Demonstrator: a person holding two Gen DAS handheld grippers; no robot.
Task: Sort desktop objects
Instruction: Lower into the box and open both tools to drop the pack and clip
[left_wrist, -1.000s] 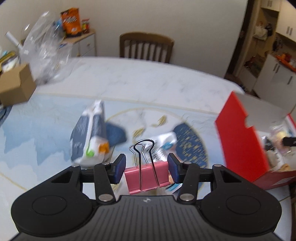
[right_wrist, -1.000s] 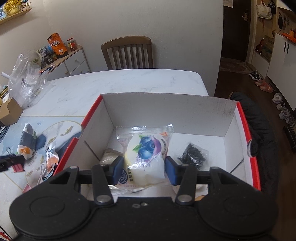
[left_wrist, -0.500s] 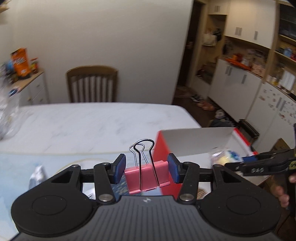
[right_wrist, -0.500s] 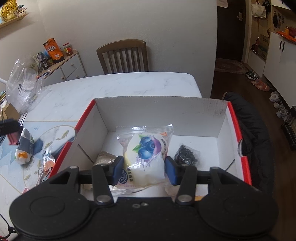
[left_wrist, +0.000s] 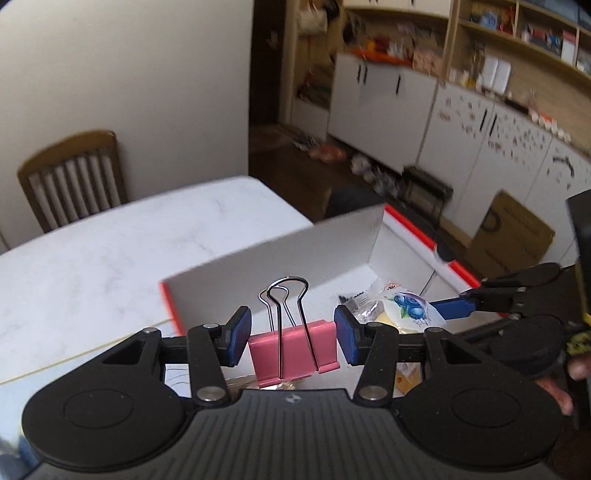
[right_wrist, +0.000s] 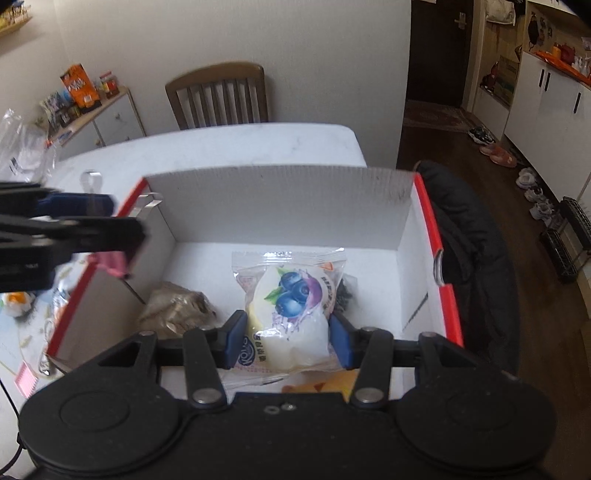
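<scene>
Pink clip pinched in my left gripper, right gripper clamping bun; lower frame, they could collide over box.

Home dining area next to a kitchen. White marble-look surface with a wooden slat-back chair pushed up to it. White cabinets under open wooden shelves crammed with jars and boxes. Shoes lie on the dark wood floor by a doorway. Low sideboard against the wall carries snack packets. Dark jacket draped beside the surface.
</scene>
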